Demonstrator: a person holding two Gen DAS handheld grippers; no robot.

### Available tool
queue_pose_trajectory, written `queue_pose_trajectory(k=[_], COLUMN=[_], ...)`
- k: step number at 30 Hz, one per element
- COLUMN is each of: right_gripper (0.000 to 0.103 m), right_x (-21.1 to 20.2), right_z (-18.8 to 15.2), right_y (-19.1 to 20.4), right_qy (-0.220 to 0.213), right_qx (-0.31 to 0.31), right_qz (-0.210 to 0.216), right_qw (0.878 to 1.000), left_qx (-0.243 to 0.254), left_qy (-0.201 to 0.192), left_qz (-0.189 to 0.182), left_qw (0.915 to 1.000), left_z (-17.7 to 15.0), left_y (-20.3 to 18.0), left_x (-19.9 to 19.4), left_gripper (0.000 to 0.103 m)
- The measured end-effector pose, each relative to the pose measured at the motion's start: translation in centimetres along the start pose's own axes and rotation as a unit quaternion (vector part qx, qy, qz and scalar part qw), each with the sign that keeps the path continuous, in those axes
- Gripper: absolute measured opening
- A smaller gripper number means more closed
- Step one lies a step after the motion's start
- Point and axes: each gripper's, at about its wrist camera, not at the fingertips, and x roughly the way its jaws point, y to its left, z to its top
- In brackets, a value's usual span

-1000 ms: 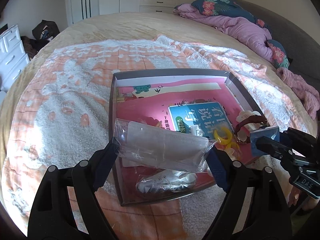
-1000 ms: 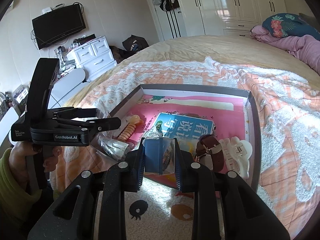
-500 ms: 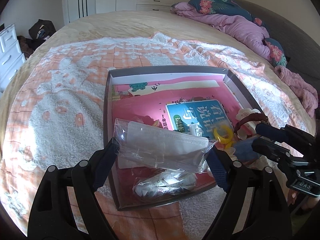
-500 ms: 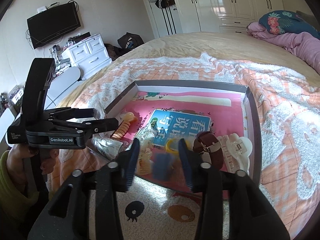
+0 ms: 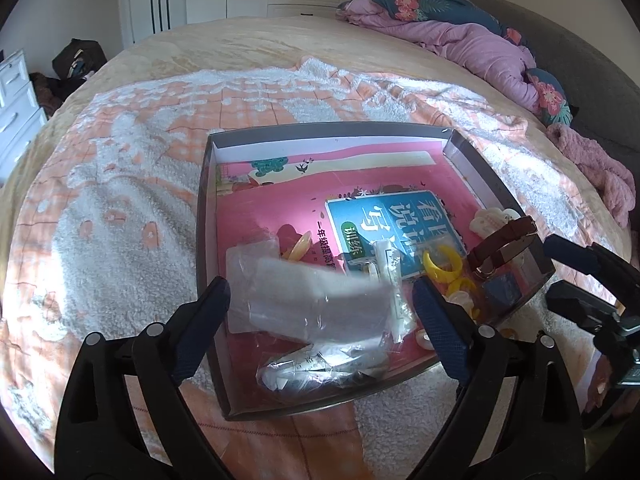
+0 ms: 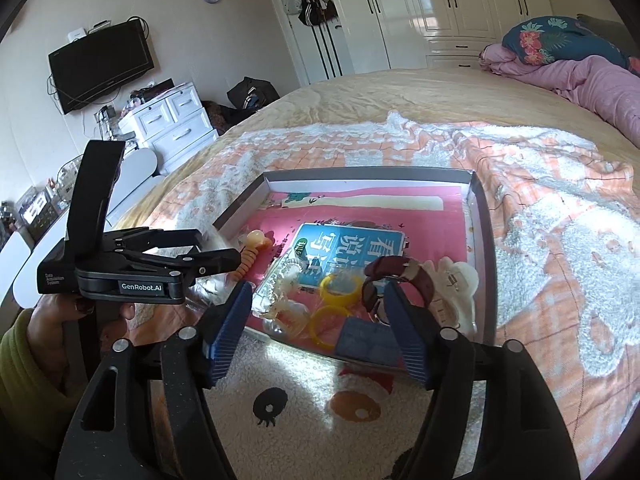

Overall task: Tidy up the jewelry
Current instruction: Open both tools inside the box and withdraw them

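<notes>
A grey shallow tray (image 5: 204,220) lined with a pink and blue booklet lies on the bed blanket. My left gripper (image 5: 320,292) hovers over its near left part, jaws opening. A clear plastic bag (image 5: 304,304) sits blurred between them, free of the pads, above a silvery packet (image 5: 320,368). My right gripper (image 6: 316,296) is at the tray's (image 6: 482,240) near edge, jaws opening and holding nothing. A small blue box (image 6: 366,340) lies in the tray just beneath it. Yellow rings (image 6: 340,290), a brown watch strap (image 6: 404,276) and a white hair claw (image 6: 456,280) lie beside it.
An orange spiral tie (image 6: 250,260) lies at the tray's left side. A person's hand in a green sleeve (image 6: 24,360) holds the left gripper (image 6: 216,260). A purple duvet (image 5: 480,48) is heaped at the bed's far right. A white dresser (image 6: 172,120) stands beyond the bed.
My right gripper has opened and the blue box has dropped from it into the tray's near corner. My left jaws have spread wider and the clear bag has slipped down from between them.
</notes>
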Motion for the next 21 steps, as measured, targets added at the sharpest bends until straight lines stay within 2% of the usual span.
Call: queue_pose_trajectory(k=[7, 11, 13, 21], right_gripper=[0.084, 0.086, 0.092, 0.094], right_x=[-1.9, -2.8, -3.5, -5.5], right_z=[0.3, 0.5, 0.5, 0.3], right_y=[-0.3, -0.3, -0.3, 0.0], right_qy=[-0.023, -0.032, -0.039, -0.054], right_qx=[0.004, 0.001, -0.001, -0.012], right_qz=[-0.014, -0.020, -0.024, -0.034], right_qw=[1.000, 0.999, 0.999, 0.998], left_qx=[-0.001, -0.003, -0.003, -0.003], left_qy=[-0.005, -0.019, -0.025, -0.044], left_qz=[0.002, 0.005, 0.005, 0.017], left_qw=[1.0000, 0.9998, 0.9997, 0.9989], left_z=[-0.1, 0.1, 0.2, -0.2], left_y=[-0.1, -0.4, -0.7, -1.7], left_x=[-0.7, -2.0, -2.8, -5.5], left_gripper=[0.085, 0.092, 0.092, 0.093])
